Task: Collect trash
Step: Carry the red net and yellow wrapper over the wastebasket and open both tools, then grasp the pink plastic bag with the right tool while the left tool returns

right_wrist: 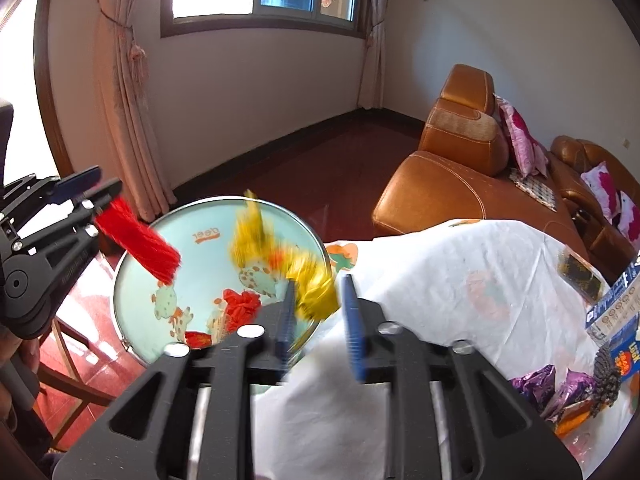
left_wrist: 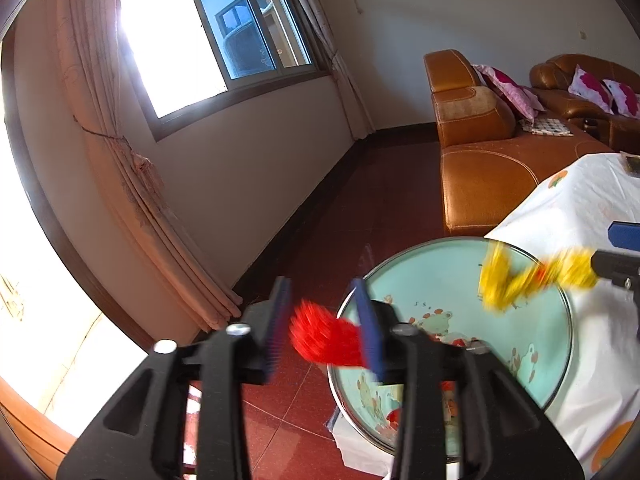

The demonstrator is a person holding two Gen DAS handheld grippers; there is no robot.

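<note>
A round metal basin [left_wrist: 532, 344] with a pale green cartoon inside stands beside the table; it also shows in the right wrist view [right_wrist: 140, 312]. My left gripper [left_wrist: 324, 332] has its jaws apart, with a red wrapper [left_wrist: 324, 338] blurred between them, over the basin's left rim. In the right wrist view the red wrapper [right_wrist: 138, 240] hangs from the left gripper's tips [right_wrist: 98, 196]. My right gripper [right_wrist: 320, 312] has its jaws apart, and a yellow wrapper [right_wrist: 280, 256] is blurred above the basin. The yellow wrapper [left_wrist: 532, 280] shows at the right gripper's tip [left_wrist: 612, 264]. Red scraps [right_wrist: 240, 304] lie in the basin.
The table has a white patterned cloth [right_wrist: 460, 280]. Purple wrappers [right_wrist: 552, 392], a blue box [right_wrist: 616, 320] and a dark packet [right_wrist: 580, 272] lie on its right side. An orange leather sofa [right_wrist: 460, 184] with pink cushions stands behind. Curtains [left_wrist: 132, 184] and a window are at left.
</note>
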